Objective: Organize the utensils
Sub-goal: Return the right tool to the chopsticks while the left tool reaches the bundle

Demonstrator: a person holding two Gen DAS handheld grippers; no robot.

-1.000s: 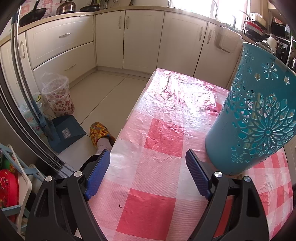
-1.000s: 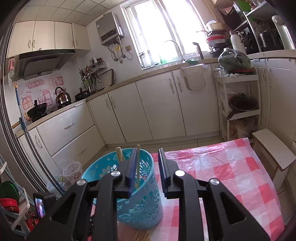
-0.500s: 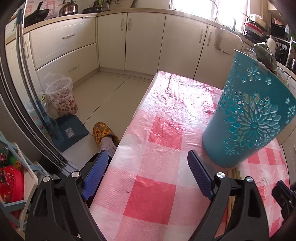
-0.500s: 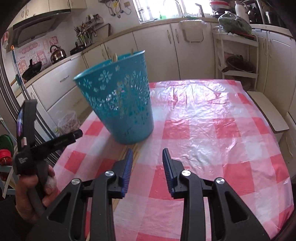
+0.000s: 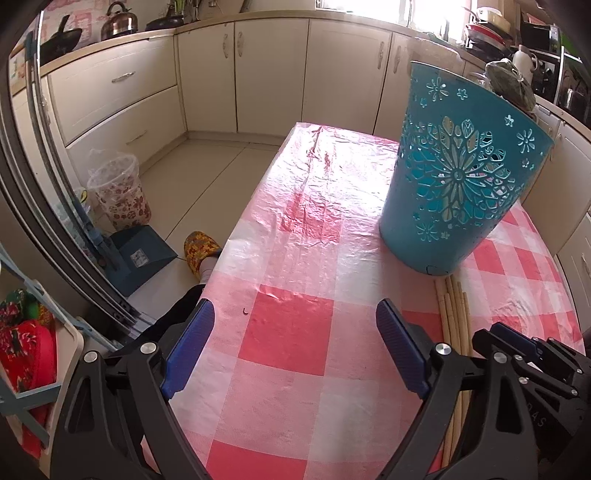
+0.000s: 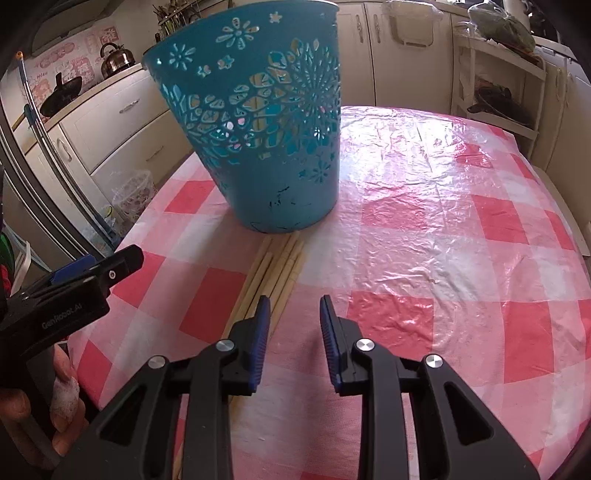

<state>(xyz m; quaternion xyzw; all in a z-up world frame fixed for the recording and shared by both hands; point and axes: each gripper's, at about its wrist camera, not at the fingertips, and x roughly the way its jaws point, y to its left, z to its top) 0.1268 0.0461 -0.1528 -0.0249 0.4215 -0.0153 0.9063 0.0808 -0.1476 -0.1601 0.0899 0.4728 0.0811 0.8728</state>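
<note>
Chopsticks (image 6: pixel 275 271), a bundle of pale wooden ones, lie flat on the pink-and-white checked tablecloth (image 6: pixel 424 236), side by side, their far ends reaching the foot of the teal basket (image 6: pixel 258 122). Nearest the right wrist camera, the right gripper (image 6: pixel 294 304) hangs low over the cloth with its blue-padded jaws a narrow gap apart; they have just been closing a little, with nothing between them. Its left pad sits over the near stretch of the chopsticks, whether touching them cannot be told, and the gap itself lies just to the right of the bundle.

On the other side of the chopsticks from the right gripper, the left gripper (image 5: pixel 293 321) stands with its jaws spread wide over bare cloth, gripping nothing. In its own view the chopsticks (image 5: pixel 456 306) run past the outside of its right finger. A hand (image 6: pixel 44 402) wraps its handle at the table's near edge.

Beyond the chopsticks the teal basket (image 5: pixel 458 177) stands upright on the cloth, a tapered plastic bin with flower-shaped cutouts. Pale upright shapes show through the cutouts; whether they are more chopsticks cannot be told.

Past the table's left edge from the basket, a slipper (image 5: pixel 199 249) and a clear waste bin (image 5: pixel 120 192) with a floral liner sit on the floor. Cream cabinets (image 5: pixel 273 70) line the far wall, with a kettle (image 5: pixel 119 20) on the counter.
</note>
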